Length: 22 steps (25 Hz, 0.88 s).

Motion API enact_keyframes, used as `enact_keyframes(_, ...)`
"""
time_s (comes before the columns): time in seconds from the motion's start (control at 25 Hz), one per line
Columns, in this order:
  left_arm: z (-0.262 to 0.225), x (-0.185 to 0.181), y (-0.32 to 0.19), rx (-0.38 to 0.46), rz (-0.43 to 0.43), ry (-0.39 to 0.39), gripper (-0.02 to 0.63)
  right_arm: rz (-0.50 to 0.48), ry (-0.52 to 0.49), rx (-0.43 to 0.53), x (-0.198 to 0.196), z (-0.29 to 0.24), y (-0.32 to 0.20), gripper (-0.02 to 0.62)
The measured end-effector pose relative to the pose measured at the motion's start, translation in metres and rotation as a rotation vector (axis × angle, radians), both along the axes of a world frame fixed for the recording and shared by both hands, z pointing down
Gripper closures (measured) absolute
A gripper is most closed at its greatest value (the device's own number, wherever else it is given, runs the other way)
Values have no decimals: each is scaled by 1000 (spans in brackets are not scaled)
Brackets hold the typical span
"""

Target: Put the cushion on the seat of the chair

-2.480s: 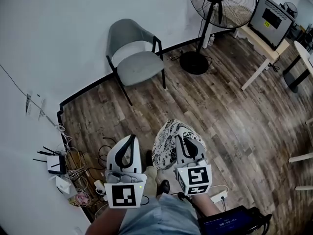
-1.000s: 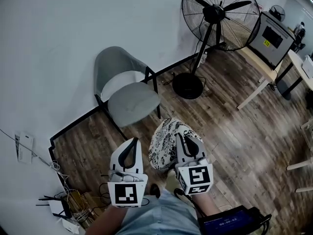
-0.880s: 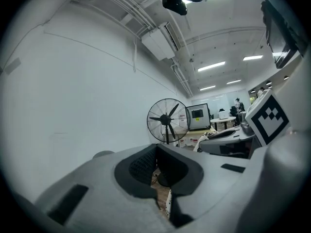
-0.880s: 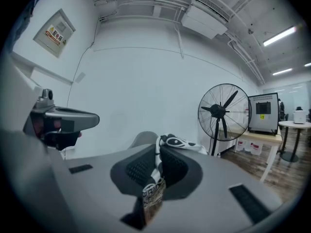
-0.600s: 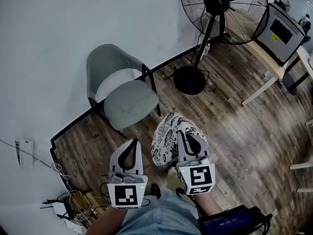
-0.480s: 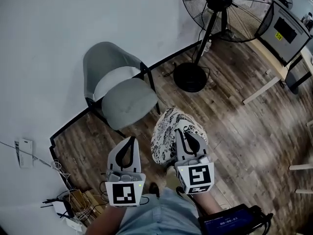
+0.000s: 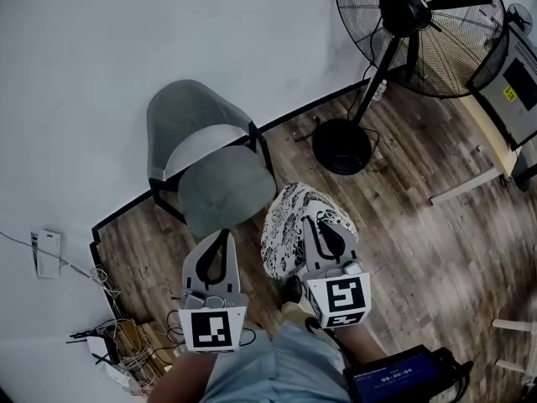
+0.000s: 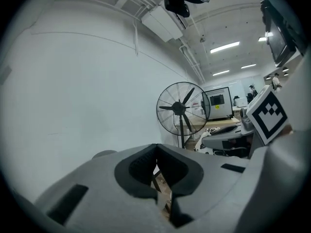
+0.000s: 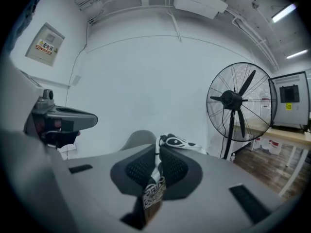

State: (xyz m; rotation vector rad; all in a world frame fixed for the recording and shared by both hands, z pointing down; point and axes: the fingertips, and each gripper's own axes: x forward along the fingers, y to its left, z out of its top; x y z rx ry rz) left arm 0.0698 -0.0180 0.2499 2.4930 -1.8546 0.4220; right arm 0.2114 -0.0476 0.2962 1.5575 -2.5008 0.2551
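Both grippers have closed in on the chair [image 7: 200,116]. In the head view its grey seat [image 7: 226,193] now lies just ahead of the jaw tips, where earlier it stood well up the frame. The pedestal fan [image 7: 417,17] has slid off to the upper right.

I judge I am late in the carry and the placing has not begun. The seat has no cushion on it yet.

The black-and-white patterned cushion [image 7: 285,225] hangs over the wooden floor [image 7: 411,217], just beside the seat's near right edge and not yet above it.

My right gripper [image 7: 315,222] is clamped on it. In the right gripper view a fold of the printed fabric is pinched flat between the two pads, and the rest of the cushion bulges past them. My left gripper [image 7: 223,235] carries nothing. Its jaws are drawn together, and only floor and a chair leg show through the slit below.

Next I need to swing the right gripper leftward and forward until the cushion hangs over the middle of the seat. Then I lower it so its bulk rests there, and only then let the jaws part. If I release too early, it drops off the front edge.
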Motion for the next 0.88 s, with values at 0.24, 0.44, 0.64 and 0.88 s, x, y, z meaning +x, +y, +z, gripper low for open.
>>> enact_keyframes(0.24,-14,-9,-23,40,-74,2,597,-57,3,25,-6,-10,-38,568)
enact_keyframes(0.44,-22,-30,-37,67,-131,14,597,-91,15,45,-22,-18,-64,568)
enact_keyframes(0.64,-13,-61,-47,48,-179,44,597,-119,47,44,-46,-15,-82,568)
enact_keyframes(0.88,-3,-98,-75,40,-198,77,597,-137,81,14,-82,-1,-106,568)
